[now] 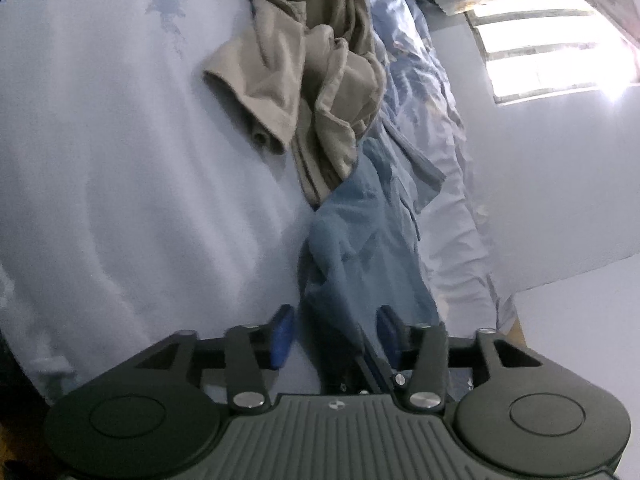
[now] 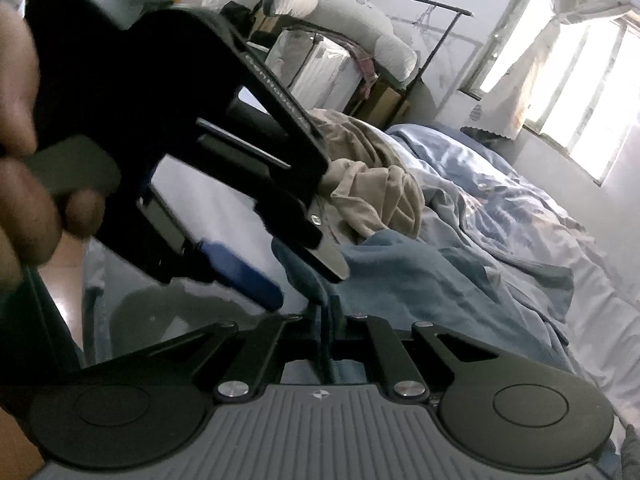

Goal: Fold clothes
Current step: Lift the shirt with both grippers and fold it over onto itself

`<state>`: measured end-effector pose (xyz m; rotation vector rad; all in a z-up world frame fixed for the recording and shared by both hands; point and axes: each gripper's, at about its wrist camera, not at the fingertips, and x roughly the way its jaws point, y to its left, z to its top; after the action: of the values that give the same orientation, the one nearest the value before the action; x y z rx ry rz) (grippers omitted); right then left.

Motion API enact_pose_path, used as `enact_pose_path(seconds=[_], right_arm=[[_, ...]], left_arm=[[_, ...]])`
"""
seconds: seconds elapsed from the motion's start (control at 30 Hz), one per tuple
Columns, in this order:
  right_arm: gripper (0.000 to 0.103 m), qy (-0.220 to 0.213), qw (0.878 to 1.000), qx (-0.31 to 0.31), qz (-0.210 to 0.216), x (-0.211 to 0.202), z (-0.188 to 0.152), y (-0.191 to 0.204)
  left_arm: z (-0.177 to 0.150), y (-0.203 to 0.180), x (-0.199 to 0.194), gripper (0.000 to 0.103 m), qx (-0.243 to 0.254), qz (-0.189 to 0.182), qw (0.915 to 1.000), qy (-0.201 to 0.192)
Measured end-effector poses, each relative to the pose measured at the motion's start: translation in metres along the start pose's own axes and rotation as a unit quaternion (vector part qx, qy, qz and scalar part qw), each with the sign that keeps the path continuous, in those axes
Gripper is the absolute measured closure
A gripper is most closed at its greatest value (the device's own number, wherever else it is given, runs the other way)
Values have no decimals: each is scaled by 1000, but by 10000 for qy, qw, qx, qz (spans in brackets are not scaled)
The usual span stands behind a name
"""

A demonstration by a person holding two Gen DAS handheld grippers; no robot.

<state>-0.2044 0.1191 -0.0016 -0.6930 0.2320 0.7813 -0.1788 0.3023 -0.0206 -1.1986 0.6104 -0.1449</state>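
A blue garment (image 1: 360, 248) lies crumpled on the pale bed sheet (image 1: 120, 160). One end of it runs between the blue pads (image 1: 282, 336) of my left gripper (image 1: 335, 334), whose jaws stand apart without pressing it. A crumpled beige garment (image 1: 320, 80) lies just beyond. In the right wrist view my right gripper (image 2: 325, 320) has its fingers together, pinching the near edge of the blue garment (image 2: 440, 280). The left gripper (image 2: 308, 284), held by a hand (image 2: 24, 184), hovers right over that edge. The beige garment (image 2: 372, 192) lies behind it.
A rumpled blue-and-white duvet (image 2: 500, 184) fills the bed's right side, below a bright window (image 2: 592, 92) with a curtain. Behind the bed stand a clothes rack (image 2: 420, 0), a white storage box (image 2: 320, 68) and a long grey-white pillow (image 2: 344, 12).
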Motion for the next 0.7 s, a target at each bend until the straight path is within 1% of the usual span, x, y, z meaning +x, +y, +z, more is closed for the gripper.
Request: enact_pose_path(seconds=[0.27,0.3,0.33,0.37,0.4,0.43,0.47,0.53,0.63,0.7], right_arm=[[100,-12,10000,50,39,-2,-1,-2],[100,6,10000,48,20,-3,3,1],[100,23,10000,53,-1,-4,7,3],[100,23,10000,62,-2,-4,7,4],[100,22,10000,63,-7,-4,8,4],[100,20,10000,58,-19,-5,8,5],[100,23,10000,58,-24,-5,8,5],[100,36,10000,58,-30,-5,8,6],[100,56,9999,67,-58,-5,9,8],[99,40,9999,72,-97,-6,9,9]], left_arm=[[3,-2,10,58,-64,-237,9996,-115],[3,-3,10,58,-62,-264,9995,-129],[3,-3,11,60,-60,-291,9995,-142],[4,-3,11,69,-64,-285,9995,-147],[5,-2,12,73,-73,-255,9995,-146],[6,-1,13,81,-73,-177,9997,-137],[6,0,14,85,-79,-102,9999,-113],[5,2,16,90,-96,-31,9999,-82],[4,0,16,96,8,-7,10000,-95],[4,-3,15,98,98,-15,9999,-126]])
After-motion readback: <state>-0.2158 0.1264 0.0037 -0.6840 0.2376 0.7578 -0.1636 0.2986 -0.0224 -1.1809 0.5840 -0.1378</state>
